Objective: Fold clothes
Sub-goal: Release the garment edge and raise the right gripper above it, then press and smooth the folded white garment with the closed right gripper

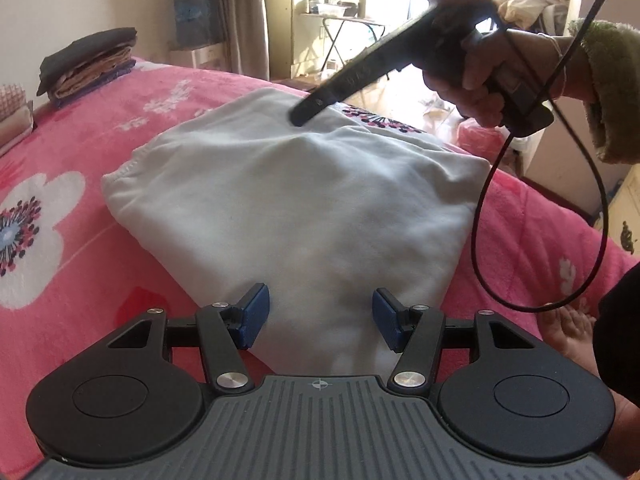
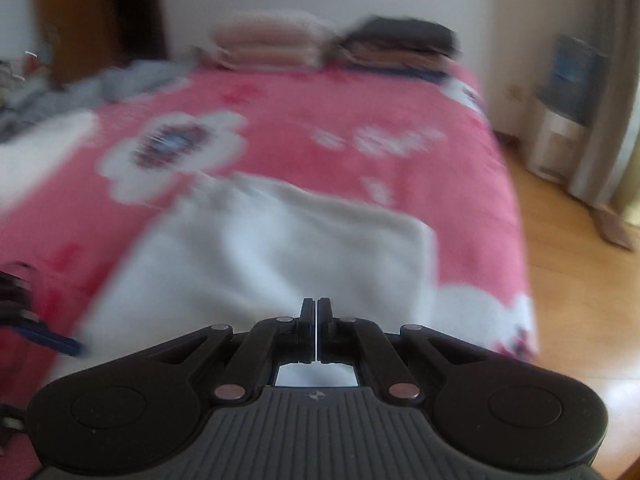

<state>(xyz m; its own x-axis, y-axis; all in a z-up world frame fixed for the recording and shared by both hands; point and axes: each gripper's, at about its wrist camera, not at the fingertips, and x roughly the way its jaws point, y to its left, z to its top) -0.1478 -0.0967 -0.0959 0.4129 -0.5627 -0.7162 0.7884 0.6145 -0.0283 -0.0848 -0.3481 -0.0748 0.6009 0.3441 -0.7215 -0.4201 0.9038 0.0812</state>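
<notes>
Bare pink bedspread (image 1: 100, 128) around garment (image 1: 288, 200); clothes stack (image 1: 90, 64) far corner.

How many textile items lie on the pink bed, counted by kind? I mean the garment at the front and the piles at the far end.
White folded garment: 1
Dark-topped stack of folded clothes: 1
Beige folded pile: 1
Loose grey clothing heap: 1
Total: 4

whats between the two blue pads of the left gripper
In the left wrist view, the near edge of the folded white garment lies between the open left gripper's blue pads; they stand apart, not pressing it.
</notes>
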